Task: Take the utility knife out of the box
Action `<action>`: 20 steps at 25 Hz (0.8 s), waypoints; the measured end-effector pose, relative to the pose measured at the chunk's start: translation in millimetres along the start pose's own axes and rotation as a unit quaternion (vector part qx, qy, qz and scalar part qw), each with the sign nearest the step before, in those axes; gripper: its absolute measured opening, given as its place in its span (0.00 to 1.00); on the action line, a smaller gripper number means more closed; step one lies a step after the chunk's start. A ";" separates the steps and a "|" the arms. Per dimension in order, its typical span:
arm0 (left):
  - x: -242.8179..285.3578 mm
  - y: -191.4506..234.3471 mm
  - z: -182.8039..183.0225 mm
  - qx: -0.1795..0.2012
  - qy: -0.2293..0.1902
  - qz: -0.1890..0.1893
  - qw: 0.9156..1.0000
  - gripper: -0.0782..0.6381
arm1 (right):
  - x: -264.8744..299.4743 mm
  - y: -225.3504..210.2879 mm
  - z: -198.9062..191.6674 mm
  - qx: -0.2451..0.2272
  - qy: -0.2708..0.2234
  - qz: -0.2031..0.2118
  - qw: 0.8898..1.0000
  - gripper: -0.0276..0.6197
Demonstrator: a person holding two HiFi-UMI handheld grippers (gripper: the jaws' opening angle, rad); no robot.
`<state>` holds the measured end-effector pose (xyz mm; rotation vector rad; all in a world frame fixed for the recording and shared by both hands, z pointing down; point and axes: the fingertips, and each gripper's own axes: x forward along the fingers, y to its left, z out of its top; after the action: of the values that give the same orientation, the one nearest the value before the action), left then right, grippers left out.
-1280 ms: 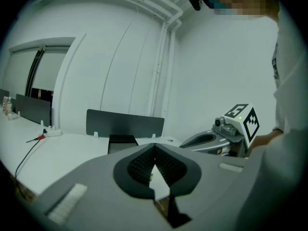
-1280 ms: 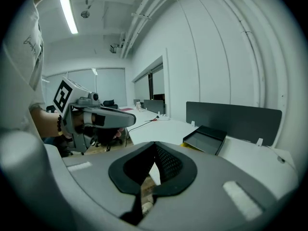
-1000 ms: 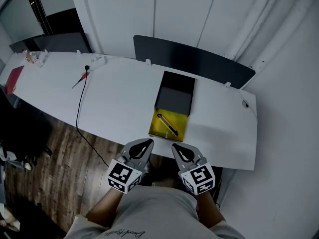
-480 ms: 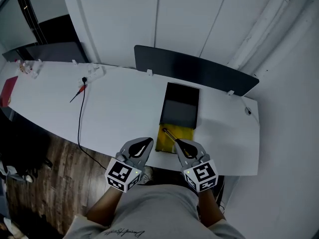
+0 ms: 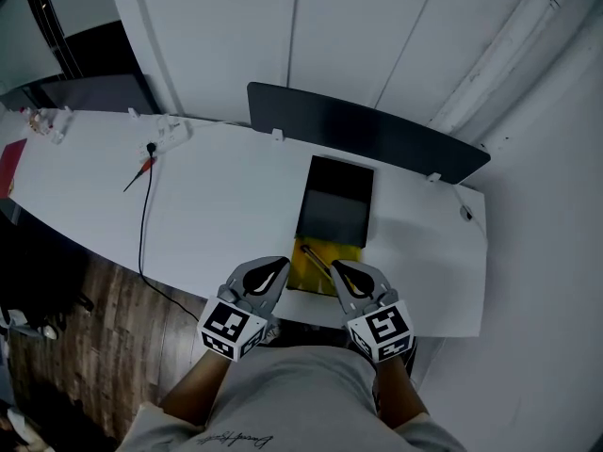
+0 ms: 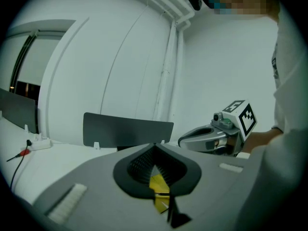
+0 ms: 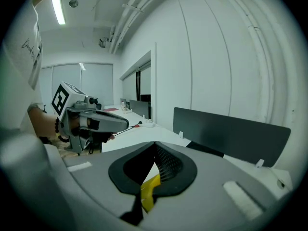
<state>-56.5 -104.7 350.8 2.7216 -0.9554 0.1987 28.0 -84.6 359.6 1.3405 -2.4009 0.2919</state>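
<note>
White panelled wall [image 5: 330,36] at back, vertical seams; white pipes [image 5: 499,55] running up right side. Long white desk [image 5: 217,205] set at angle across room, with dark divider screen [image 5: 367,132] standing along far edge. Power strip [image 5: 174,128] on desk toward far left, black cable [image 5: 143,224] trailing over near edge to dark wood-plank floor [image 5: 85,347]. Dark frame [image 5: 47,26] at upper left. From right gripper view: lit ceiling strip light [image 7: 58,9], glazed partition [image 7: 144,88] further along wall.
</note>
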 end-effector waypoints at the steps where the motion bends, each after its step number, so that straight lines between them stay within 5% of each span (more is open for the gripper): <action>1: 1.9 0.4 -0.1 -0.002 0.001 0.003 1.000 0.11 | 0.7 -2.4 -1.1 0.000 0.003 0.003 1.000 0.07; 20: 29.0 4.7 -24.8 -0.015 0.036 0.020 0.999 0.11 | 18.2 -32.4 -25.7 -0.004 0.037 0.028 0.999 0.07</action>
<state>-38.1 -118.6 381.5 2.6512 -0.9849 0.2868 52.5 -106.5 390.5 1.2393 -2.3782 0.3411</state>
